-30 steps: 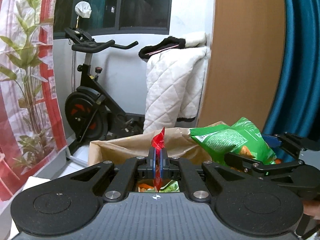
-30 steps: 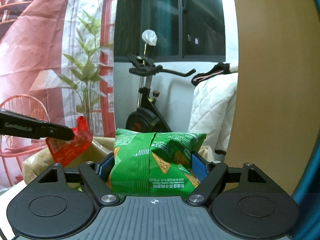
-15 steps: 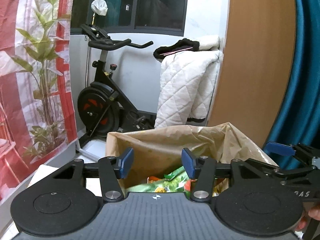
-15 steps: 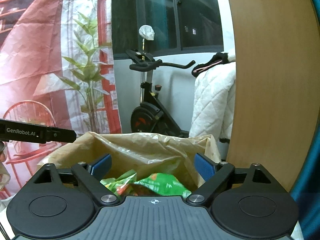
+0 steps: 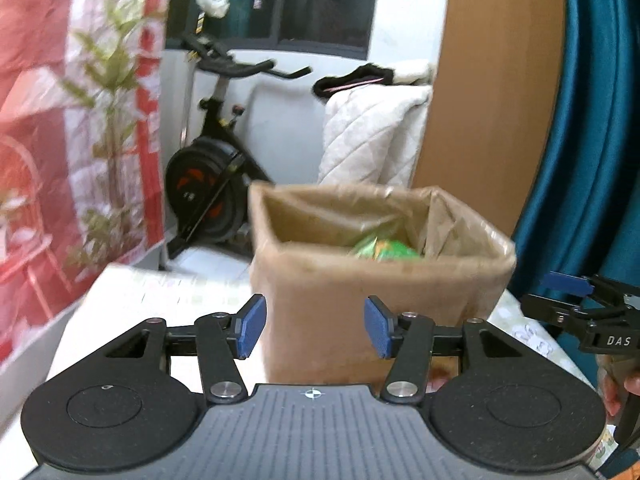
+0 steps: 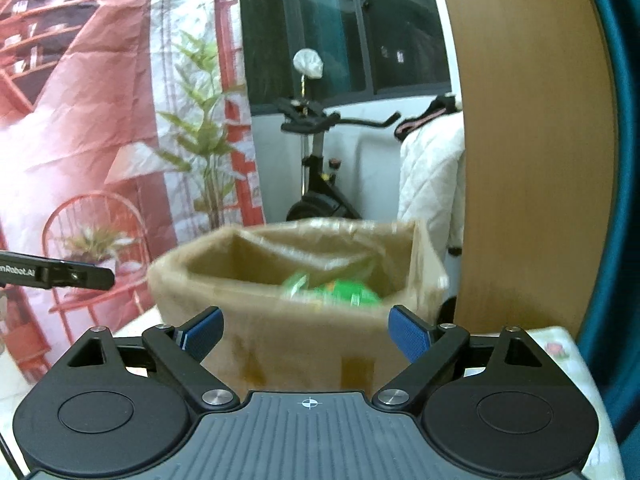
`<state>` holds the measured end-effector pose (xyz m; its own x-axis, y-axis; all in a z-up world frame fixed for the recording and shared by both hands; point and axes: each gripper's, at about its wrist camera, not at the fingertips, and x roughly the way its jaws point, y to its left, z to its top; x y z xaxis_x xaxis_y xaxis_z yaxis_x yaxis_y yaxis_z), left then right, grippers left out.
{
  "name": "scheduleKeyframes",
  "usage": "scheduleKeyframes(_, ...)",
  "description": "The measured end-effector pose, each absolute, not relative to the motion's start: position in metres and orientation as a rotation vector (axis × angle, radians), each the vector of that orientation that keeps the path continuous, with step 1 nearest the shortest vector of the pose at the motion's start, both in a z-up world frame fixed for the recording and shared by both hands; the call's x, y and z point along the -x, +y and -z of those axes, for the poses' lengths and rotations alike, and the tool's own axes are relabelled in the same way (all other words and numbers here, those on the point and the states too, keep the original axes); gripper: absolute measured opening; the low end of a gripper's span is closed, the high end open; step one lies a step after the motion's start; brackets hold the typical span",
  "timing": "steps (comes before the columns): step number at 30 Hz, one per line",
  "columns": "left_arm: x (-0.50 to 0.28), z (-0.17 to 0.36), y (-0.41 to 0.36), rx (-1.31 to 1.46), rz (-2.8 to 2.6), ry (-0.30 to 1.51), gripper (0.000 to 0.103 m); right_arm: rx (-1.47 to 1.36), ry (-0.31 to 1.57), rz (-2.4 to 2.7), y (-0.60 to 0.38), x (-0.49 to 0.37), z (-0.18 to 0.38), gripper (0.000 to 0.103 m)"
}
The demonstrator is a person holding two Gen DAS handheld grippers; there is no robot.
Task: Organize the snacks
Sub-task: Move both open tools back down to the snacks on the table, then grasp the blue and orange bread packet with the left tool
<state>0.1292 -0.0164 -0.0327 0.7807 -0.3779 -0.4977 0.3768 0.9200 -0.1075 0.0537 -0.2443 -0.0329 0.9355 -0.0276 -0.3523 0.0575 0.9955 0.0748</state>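
The green snack bags (image 6: 344, 292) lie inside the brown box (image 5: 360, 320) on the table (image 5: 160, 292). In front of the box, the left gripper (image 5: 314, 326) and right gripper (image 6: 306, 330) are spread apart, holding nothing.

A brown paper bag (image 5: 360, 304) stands upright on the table, its mouth wide open and its top edge crumpled and a little uneven. Inside it lie green snack packets (image 6: 340, 290) with orange markings, sunk below the rim toward the bag's far right corner. Both views are blurred, so no print on the packets can be read.
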Motion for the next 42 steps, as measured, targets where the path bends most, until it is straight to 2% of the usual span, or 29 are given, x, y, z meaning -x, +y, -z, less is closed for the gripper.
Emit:
scheduleKeyframes(2, -0.118, 0.045, -0.008, 0.028, 0.398, 0.561, 0.057, -0.097, 0.379, 0.052, -0.243, -0.041, 0.045, 0.086)
scheduleKeyframes(7, -0.094, 0.079, -0.005, 0.053, 0.400, 0.625, 0.057, -0.144, 0.433, 0.071, -0.237, -0.014, 0.078, 0.075)
scheduleKeyframes(9, -0.088, 0.095, -0.007, 0.065, 0.415, 0.677, 0.057, -0.151, 0.465, 0.069, -0.232, -0.008, 0.093, 0.068)
scheduleKeyframes(13, -0.082, 0.125, -0.006, 0.106, 0.427, 0.780, 0.056, -0.146, 0.536, 0.040, -0.214, -0.003, 0.121, 0.066)
scheduleKeyframes(22, -0.081, 0.165, 0.001, 0.113, 0.436, 0.917, 0.056, -0.200, 0.686, -0.001, -0.197, -0.005, 0.170, 0.063)
scheduleKeyframes(36, -0.085, 0.197, 0.000, 0.218, 0.439, 1.064, 0.057, -0.096, 0.788, -0.051, -0.180, -0.037, 0.183, 0.063)
scheduleKeyframes(42, -0.098, 0.204, -0.005, 0.239, 0.444, 1.059, 0.057, -0.041, 0.836, -0.097, -0.169, -0.038, 0.188, 0.062)
